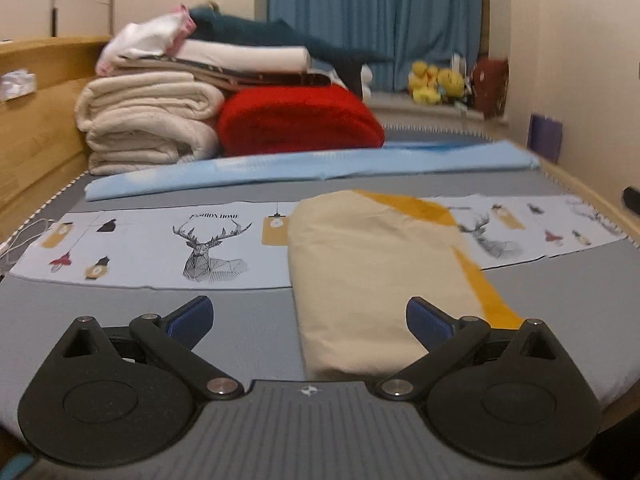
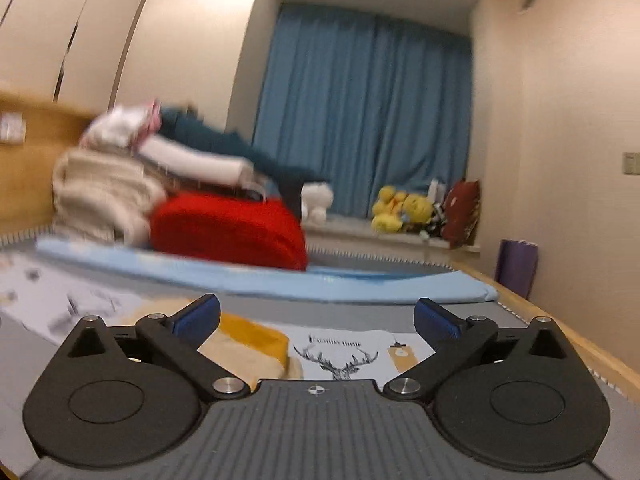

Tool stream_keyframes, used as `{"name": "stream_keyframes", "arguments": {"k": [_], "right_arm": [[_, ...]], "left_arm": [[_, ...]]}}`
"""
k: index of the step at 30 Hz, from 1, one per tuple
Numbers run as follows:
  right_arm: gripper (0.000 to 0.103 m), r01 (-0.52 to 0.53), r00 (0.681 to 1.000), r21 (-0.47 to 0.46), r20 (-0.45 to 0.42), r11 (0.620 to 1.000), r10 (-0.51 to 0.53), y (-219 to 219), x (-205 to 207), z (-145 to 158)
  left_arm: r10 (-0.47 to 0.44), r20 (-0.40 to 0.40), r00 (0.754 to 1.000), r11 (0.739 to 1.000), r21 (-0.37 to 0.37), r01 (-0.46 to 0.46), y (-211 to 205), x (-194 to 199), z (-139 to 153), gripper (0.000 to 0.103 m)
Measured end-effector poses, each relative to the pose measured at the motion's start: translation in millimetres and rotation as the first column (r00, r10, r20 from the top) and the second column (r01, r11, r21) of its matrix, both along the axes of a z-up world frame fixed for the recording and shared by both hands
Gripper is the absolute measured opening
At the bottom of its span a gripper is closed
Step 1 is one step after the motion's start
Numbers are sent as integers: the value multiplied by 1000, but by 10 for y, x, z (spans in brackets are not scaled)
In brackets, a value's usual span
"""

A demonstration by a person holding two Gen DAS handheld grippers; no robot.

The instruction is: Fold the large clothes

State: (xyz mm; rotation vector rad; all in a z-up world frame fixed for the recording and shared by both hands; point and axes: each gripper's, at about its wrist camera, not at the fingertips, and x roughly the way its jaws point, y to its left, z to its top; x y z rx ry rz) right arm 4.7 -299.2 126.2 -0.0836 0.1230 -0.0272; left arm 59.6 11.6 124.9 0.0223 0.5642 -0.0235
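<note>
Left wrist view: the left gripper, fingers spread and empty, hovers over a folded cream-and-yellow garment on the bed, its long axis running away toward the curtain.

Right wrist view: the right gripper is likewise spread and empty, the garment's corner low left. Best practice now would be pinching matching corners together.

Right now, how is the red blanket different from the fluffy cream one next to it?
The red blanket is bright red and sits as one low roll. The cream blanket is pale, has several folded layers and stands taller. The pile of clothes rests across both. They touch, and both are folded.
</note>
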Motion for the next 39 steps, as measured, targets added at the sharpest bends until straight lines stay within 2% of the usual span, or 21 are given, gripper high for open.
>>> {"name": "stream_keyframes", "arguments": {"k": [4,6,10,12,15,21,24,39], "right_arm": [[102,-1,999,0,-37,1000,1,145,-453,5],[102,2,997,-18,-73,1000,-3,225,-645,-21],[102,-1,982,5,-188,1000,2,353,-921,-99],[102,-9,976,14,-219,1000,12,436,-1005,-103],[102,-16,965,16,-261,1000,20,562,-1024,-177],[102,-51,948,32,-314,998,58,696,-880,-287],[102,-57,938,68,-337,996,77,689,-798,-310],[102,-124,926,35,-356,992,129,852,-834,-357]], "left_arm": [[21,3,1000,1000,-22,-21,-225,-484,-64,103],[28,-28,999,999,-22,-29,-320,-691,-130,103],[14,-112,994,999,-29,-17,-442,-886,-263,102],[13,-146,989,999,-43,-19,-434,-853,-336,102],[21,-147,989,1000,-9,-22,-451,-778,-398,102],[40,-172,984,999,-23,-45,-432,-606,-496,102],[36,-175,984,999,-24,-41,-436,-586,-510,102],[5,-159,987,1000,-27,-9,-466,-585,-533,102]]}}
